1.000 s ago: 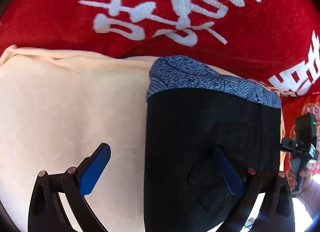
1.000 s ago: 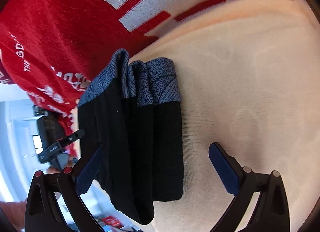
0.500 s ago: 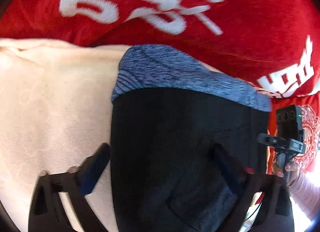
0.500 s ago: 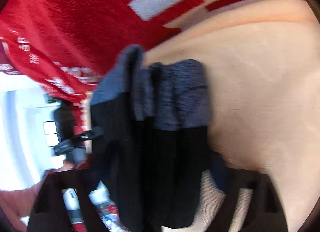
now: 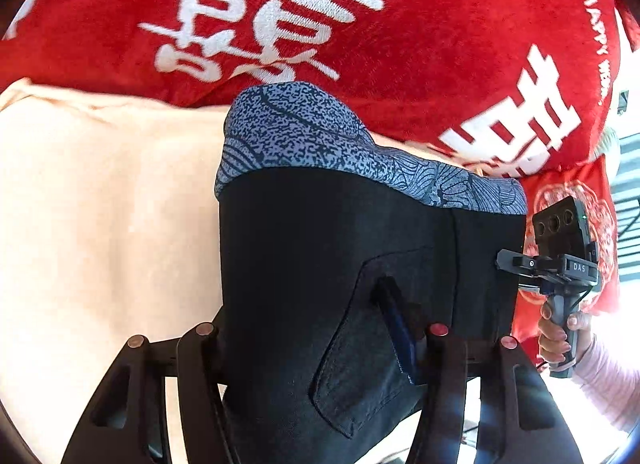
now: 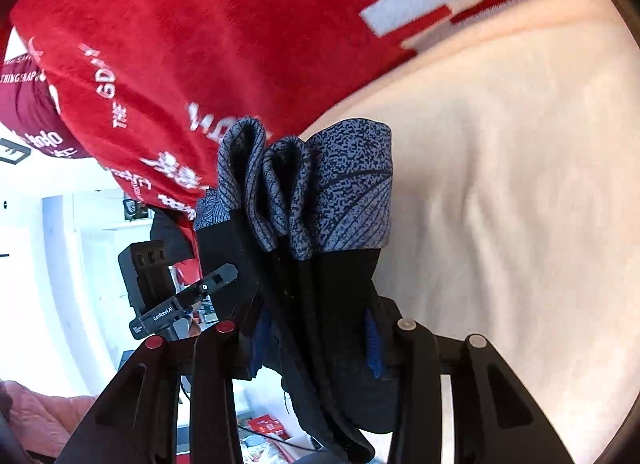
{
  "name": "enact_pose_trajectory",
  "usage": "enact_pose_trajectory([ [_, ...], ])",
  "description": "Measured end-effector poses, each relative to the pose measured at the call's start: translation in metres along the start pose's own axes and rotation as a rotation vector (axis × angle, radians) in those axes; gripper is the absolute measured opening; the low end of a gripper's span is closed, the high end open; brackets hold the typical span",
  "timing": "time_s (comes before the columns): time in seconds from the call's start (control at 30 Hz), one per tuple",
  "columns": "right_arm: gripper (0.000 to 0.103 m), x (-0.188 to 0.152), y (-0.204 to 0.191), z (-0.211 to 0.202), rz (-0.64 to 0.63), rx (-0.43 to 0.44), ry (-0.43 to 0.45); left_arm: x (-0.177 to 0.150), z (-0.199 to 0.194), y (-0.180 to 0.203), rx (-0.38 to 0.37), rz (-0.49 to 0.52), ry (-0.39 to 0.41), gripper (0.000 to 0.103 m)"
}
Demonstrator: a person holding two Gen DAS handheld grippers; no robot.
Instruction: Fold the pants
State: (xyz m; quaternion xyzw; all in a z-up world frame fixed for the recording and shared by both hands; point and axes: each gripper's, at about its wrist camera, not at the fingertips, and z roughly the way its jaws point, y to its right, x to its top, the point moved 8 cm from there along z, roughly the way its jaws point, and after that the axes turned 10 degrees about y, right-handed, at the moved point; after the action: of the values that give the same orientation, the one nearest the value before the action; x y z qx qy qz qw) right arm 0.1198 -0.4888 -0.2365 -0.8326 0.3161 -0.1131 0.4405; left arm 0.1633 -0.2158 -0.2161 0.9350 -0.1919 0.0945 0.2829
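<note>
A pale peach blanket [image 5: 100, 224] covers the surface beneath both pairs of jaws. Beyond the jaws, a red blanket [image 5: 400, 44] with white lettering lies along its far edge. The black pants [image 5: 320, 264] are partly lifted off it.

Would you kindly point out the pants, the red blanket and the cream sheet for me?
pants [image 5: 320, 264]: left wrist view, on the black fabric.
red blanket [image 5: 440, 64]: left wrist view, on plain red pile.
cream sheet [image 6: 520, 184]: right wrist view, on its bare middle.

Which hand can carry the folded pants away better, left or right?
Probably the right. The right tool is closing around the whole bunched stack of the pants. The left tool is closing too, but across a flat, wide panel beside the pocket.
</note>
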Motion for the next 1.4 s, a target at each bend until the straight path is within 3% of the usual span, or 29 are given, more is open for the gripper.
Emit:
enact_pose_trajectory([
  [0.23, 0.043, -0.080, -0.013, -0.006, 0.032, 0.004, 0.003, -0.051, -0.056, -0.019, 0.028, 0.005, -0.013, 0.060],
  [0.37, 0.043, -0.110, 0.005, 0.017, 0.047, -0.065, -0.006, -0.080, -0.039, -0.031, 0.096, 0.022, -0.037, 0.064],
  [0.43, 0.047, -0.120, 0.017, 0.033, 0.017, -0.144, -0.021, -0.095, -0.023, -0.046, 0.185, 0.046, -0.062, 0.064],
  [0.47, 0.053, -0.125, 0.025, 0.040, -0.005, -0.195, -0.029, -0.102, -0.016, -0.057, 0.223, 0.049, -0.078, 0.080],
  [0.5, 0.059, -0.126, 0.032, 0.045, -0.035, -0.232, -0.007, -0.105, -0.014, -0.064, 0.237, 0.042, -0.054, 0.088],
  [0.57, 0.064, -0.123, 0.039, 0.044, -0.001, -0.226, 0.023, -0.105, -0.014, -0.072, 0.260, 0.040, -0.023, 0.102],
  [0.7, 0.073, -0.127, 0.038, 0.039, -0.022, -0.289, 0.038, -0.105, -0.014, -0.071, 0.285, 0.047, -0.023, 0.102],
  [0.9, 0.085, -0.133, 0.027, 0.021, -0.117, -0.581, 0.071, -0.102, -0.035, -0.051, 0.387, 0.149, 0.015, 0.102],
  [1.03, 0.090, -0.142, 0.010, 0.006, -0.285, -0.816, 0.096, -0.108, -0.057, -0.033, 0.434, 0.195, 0.016, 0.102],
  [1.13, 0.090, -0.159, -0.005, 0.001, -0.302, -0.825, 0.085, -0.115, -0.068, -0.019, 0.434, 0.203, 0.001, 0.102],
  [1.27, 0.091, -0.180, -0.022, 0.001, -0.267, -0.808, 0.064, -0.128, -0.082, -0.011, 0.510, 0.245, -0.042, 0.102],
  [1.4, 0.091, -0.205, -0.037, -0.004, -0.241, -0.798, 0.057, -0.137, -0.102, -0.005, 0.533, 0.272, -0.063, 0.102],
])
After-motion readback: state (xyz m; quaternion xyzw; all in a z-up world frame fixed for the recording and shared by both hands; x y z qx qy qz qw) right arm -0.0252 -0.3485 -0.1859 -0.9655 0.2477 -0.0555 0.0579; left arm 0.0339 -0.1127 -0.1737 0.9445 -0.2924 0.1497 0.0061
